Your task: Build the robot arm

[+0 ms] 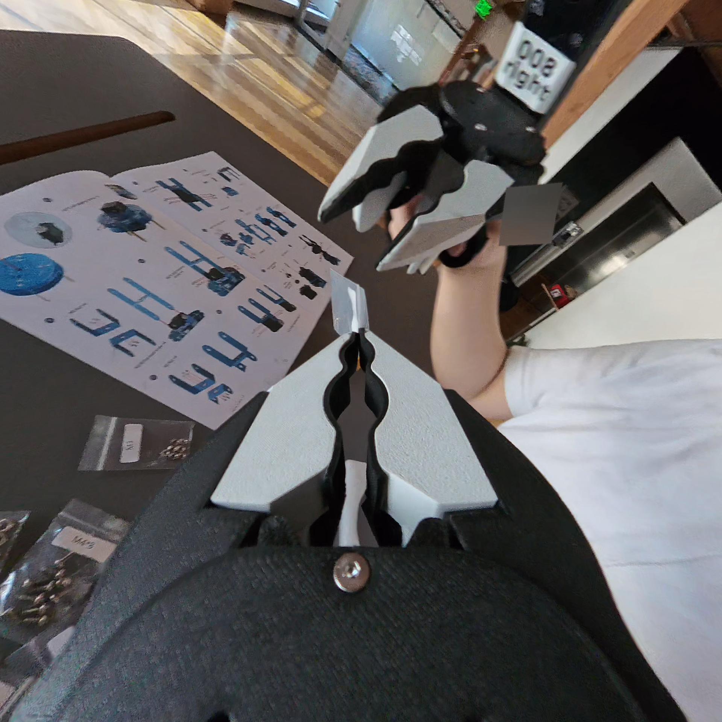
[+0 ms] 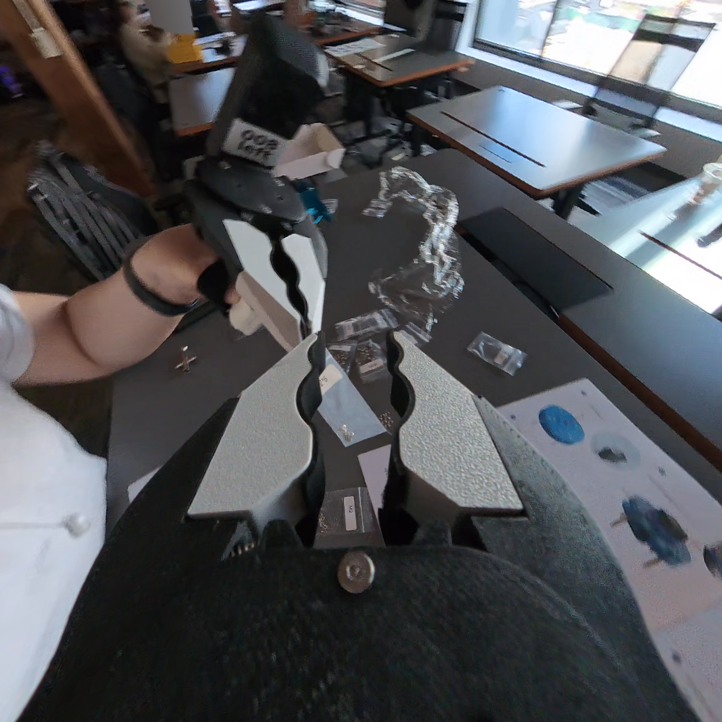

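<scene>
My left gripper (image 1: 358,334) is shut on a small clear zip bag (image 1: 349,308), which sticks out past its tips. In the right wrist view the left gripper (image 2: 309,326) comes in from the upper left. The bag (image 2: 347,410), with a white label and a few small screws inside, hangs from it between my right gripper's fingers, close to the left finger (image 2: 273,422). My right gripper (image 2: 355,340) is open and empty. It also shows in the left wrist view (image 1: 351,241), raised above the dark table (image 1: 78,117).
A printed parts sheet (image 1: 156,273) (image 2: 605,488) lies on the table. Several small bags of screws (image 1: 136,441) (image 2: 367,363) lie near it, with another bag (image 2: 496,357) to the right. Crumpled clear plastic (image 2: 426,250), a small metal tool (image 2: 185,361) and a white box (image 2: 312,152) lie farther off.
</scene>
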Action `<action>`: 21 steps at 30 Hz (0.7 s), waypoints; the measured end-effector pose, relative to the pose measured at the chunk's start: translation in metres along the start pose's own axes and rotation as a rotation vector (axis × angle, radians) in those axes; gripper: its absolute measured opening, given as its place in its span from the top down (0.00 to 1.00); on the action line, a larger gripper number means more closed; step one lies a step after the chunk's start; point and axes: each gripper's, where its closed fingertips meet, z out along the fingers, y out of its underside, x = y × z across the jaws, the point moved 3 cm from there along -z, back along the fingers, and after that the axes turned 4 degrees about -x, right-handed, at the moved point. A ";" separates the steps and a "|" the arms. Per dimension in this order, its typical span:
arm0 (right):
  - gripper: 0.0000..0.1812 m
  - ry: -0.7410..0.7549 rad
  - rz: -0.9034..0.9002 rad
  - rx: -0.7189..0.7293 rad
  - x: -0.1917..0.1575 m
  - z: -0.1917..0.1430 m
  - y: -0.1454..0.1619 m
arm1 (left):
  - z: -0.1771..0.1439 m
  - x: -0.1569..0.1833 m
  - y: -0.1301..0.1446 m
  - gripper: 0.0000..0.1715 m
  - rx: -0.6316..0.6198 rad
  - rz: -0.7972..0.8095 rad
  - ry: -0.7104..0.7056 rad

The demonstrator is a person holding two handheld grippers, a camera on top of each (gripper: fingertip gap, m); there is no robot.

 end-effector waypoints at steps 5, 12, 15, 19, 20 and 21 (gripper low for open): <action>0.91 0.222 0.165 0.085 -0.004 0.000 0.007 | 0.001 -0.017 -0.003 1.00 0.048 0.015 -0.140; 0.86 -0.010 0.457 0.158 -0.006 0.026 0.031 | 0.005 -0.019 -0.006 1.00 0.086 0.074 -0.228; 0.86 -0.010 0.476 0.209 0.000 0.022 0.033 | 0.005 -0.016 -0.007 1.00 0.094 0.073 -0.216; 0.94 -0.030 0.493 0.252 0.006 0.017 0.032 | 0.011 -0.013 -0.005 1.00 0.089 0.071 -0.197; 0.94 -0.040 0.501 0.244 0.007 0.018 0.034 | 0.012 -0.013 -0.004 1.00 0.088 0.071 -0.199; 0.94 -0.045 0.506 0.240 0.008 0.018 0.035 | 0.013 -0.014 -0.004 1.00 0.087 0.074 -0.204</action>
